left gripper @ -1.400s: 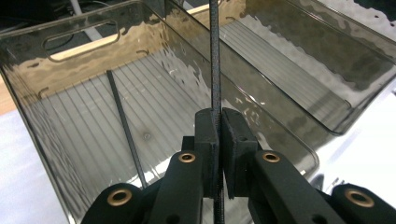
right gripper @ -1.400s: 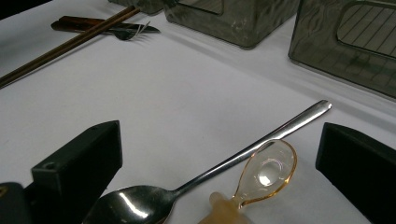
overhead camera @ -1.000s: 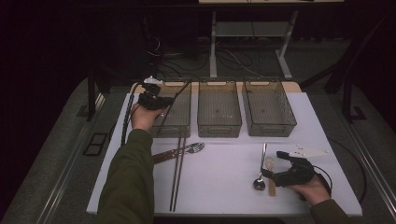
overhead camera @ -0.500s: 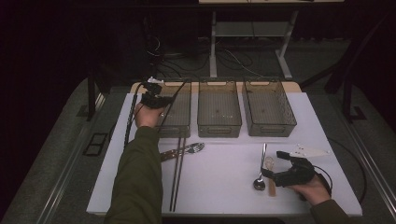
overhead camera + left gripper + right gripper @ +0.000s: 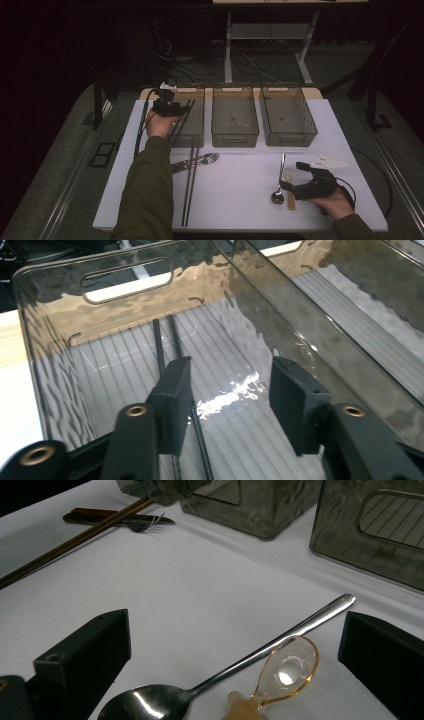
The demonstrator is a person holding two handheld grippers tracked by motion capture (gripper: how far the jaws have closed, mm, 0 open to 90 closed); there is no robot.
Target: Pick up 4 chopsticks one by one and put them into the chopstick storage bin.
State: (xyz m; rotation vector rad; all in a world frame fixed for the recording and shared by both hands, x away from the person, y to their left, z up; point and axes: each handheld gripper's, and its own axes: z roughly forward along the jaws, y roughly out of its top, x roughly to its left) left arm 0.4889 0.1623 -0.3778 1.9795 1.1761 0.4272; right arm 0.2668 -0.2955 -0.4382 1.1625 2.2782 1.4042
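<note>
The left claw (image 5: 167, 106) hangs over the leftmost bin (image 5: 60, 335) at about eleven o'clock on the tabletop (image 5: 235, 195). Its jaws have just been opening and now stand spread, with the black chopsticks (image 5: 165, 345) lying free below them, their far ends inside the bin. The right claw (image 5: 235, 650), at four o'clock, is spread around a steel spoon (image 5: 225, 672) and an amber spoon (image 5: 285, 672).

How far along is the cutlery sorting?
Done: the chopsticks rest one end in the left bin; the left gripper jaws have just been opening. In hand: the open right gripper brackets the metal spoon and amber spoon. Left: both spoons and the fork.
</note>
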